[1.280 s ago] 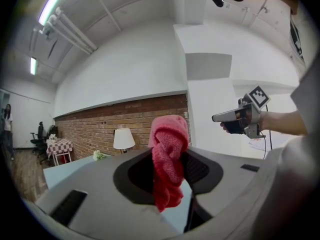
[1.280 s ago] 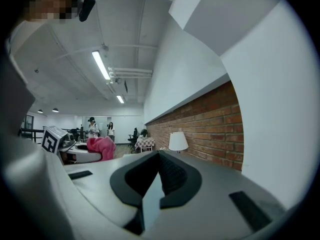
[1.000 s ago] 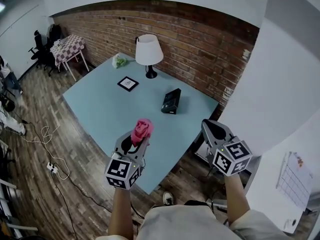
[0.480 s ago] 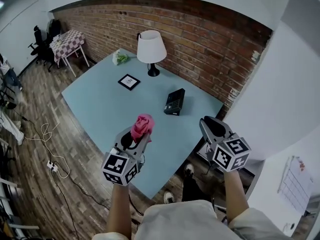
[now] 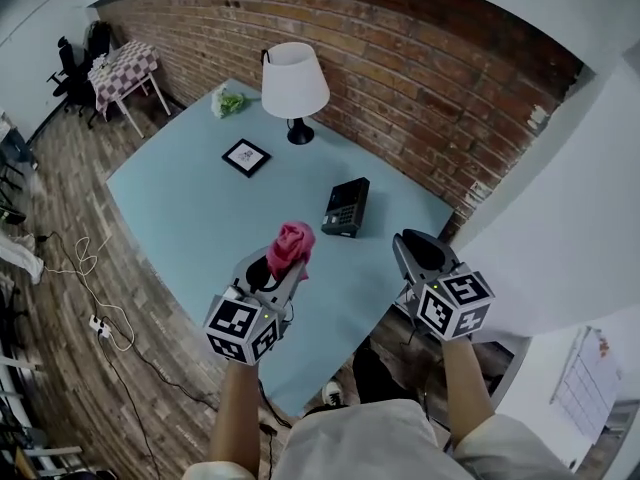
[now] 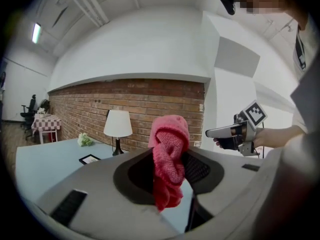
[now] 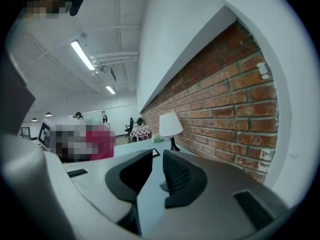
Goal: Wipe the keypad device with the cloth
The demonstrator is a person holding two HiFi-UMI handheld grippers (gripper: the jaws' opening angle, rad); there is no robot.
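The black keypad device (image 5: 346, 208) lies flat on the light blue table (image 5: 190, 208), toward its right side. My left gripper (image 5: 281, 264) hovers over the table's near edge, shut on a bunched pink cloth (image 5: 291, 245) that sticks up between the jaws. The left gripper view has the cloth (image 6: 169, 171) hanging right in front of the camera. My right gripper (image 5: 416, 252) is held off the table's near right corner. Its jaws stand apart with nothing between them, as the right gripper (image 7: 156, 173) shows in its own view.
A white-shaded lamp (image 5: 295, 86) stands at the back by the brick wall. A small black picture frame (image 5: 246, 156) lies left of the keypad, and a green bundle (image 5: 228, 101) sits at the far corner. Cables (image 5: 100, 308) run over the wooden floor to the left.
The view has moved closer to the table, and both grippers now stand nearer the keypad device. The pink cloth stays in the left gripper.
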